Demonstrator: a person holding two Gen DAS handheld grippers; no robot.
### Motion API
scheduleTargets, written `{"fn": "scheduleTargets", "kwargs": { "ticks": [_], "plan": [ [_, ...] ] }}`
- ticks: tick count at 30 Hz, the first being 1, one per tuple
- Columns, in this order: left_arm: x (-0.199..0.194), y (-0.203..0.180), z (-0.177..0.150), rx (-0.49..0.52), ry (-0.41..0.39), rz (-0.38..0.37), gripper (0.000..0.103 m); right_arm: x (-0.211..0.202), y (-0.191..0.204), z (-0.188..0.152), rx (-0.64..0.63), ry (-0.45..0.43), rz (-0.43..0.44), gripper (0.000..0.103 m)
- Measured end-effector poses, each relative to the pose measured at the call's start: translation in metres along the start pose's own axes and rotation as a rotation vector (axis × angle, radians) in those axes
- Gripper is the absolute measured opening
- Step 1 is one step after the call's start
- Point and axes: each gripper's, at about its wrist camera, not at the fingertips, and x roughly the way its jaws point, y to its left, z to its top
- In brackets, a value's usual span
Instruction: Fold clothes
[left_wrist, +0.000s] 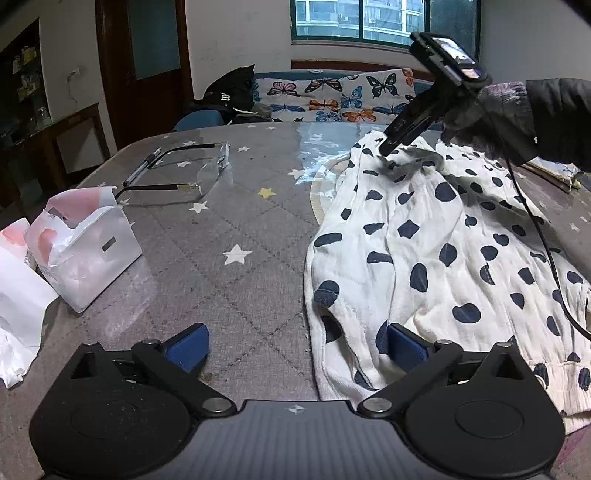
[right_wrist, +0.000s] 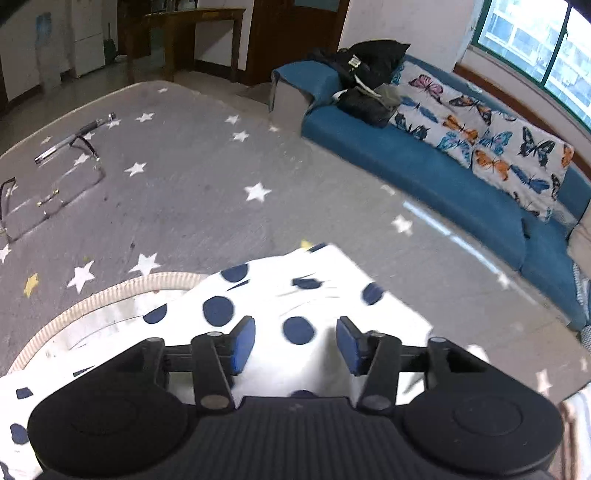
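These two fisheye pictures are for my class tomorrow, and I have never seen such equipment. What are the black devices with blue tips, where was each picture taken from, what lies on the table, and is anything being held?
There is no robot here. A person holds a hand-operated two-finger gripper in each hand, and each carries a wide-angle camera looking along its fingers.

One picture comes from the left gripper; its blue pads stand wide apart with nothing pressed between them. It also shows the right gripper, held by a gloved hand over the far end of the garment.

The other picture comes from the right gripper. Its pads are apart above the cloth, gripping nothing.

On the grey star-patterned table cover lie a white garment with dark blue spots, a pair of glasses, a pen and a torn white packet.
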Motion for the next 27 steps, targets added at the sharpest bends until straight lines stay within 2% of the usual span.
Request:
{"fn": "scheduleTargets", "kwargs": {
  "ticks": [3,8,15,21,27],
  "plan": [
    [0.001,0.001,0.0,0.0,0.003,-0.001,0.103,0.006,0.008,0.001,-0.005,-0.02,0.015,0.056],
    [0.002,0.004,-0.001,-0.016,0.003,0.018,0.103,0.009,0.003,0.004,0.033,-0.05,0.076,0.058],
    [-0.004,0.001,-0.003,-0.008,-0.004,0.066,0.103,0.024,0.009,0.02,0.044,-0.1,0.106,0.064],
    [-0.011,0.004,-0.008,-0.024,0.01,0.122,0.103,0.039,0.049,0.051,-0.03,-0.106,0.146,0.065],
    [-0.017,0.008,-0.011,-0.03,0.02,0.145,0.103,0.042,0.088,0.07,-0.119,-0.115,0.175,0.065]
  ]
}}
